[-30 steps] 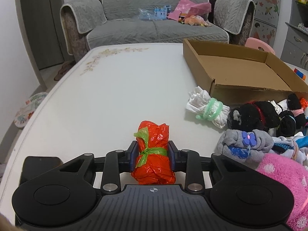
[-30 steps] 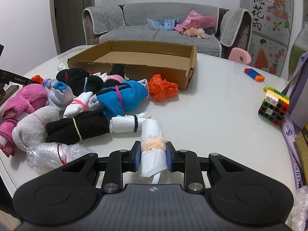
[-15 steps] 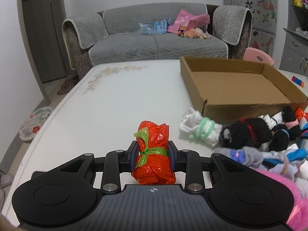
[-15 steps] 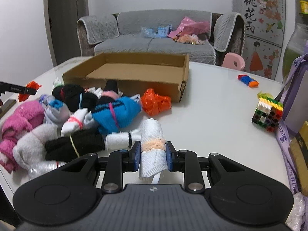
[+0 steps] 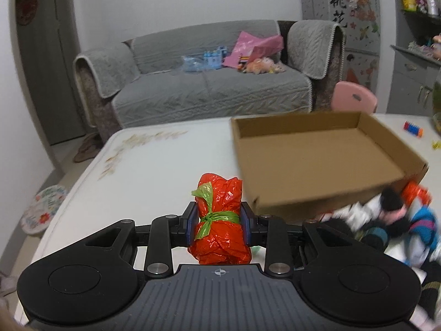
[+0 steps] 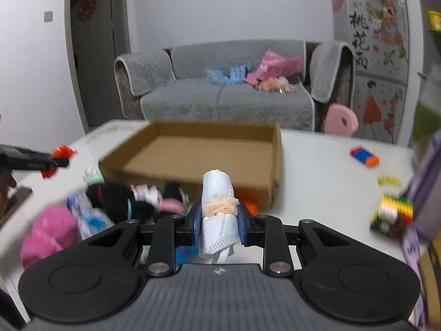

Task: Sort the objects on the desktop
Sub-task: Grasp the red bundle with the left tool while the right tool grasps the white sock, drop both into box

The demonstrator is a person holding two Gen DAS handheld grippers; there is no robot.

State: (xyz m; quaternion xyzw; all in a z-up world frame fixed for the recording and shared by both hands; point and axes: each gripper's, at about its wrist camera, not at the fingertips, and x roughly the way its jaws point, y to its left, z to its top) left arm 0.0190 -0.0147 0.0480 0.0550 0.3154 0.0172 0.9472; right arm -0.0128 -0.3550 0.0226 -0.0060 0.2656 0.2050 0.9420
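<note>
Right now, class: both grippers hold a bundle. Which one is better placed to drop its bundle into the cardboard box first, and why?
Probably the right gripper: its white sock roll faces the cardboard box head-on. The left gripper, holding the red bag bundle, sits off the box's left corner.

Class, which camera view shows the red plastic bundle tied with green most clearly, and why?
The left wrist view: the red plastic bundle fills the centre, sharp, clamped in the left gripper. The right wrist view shows only a blurred red scrap of it at its left edge.
</note>
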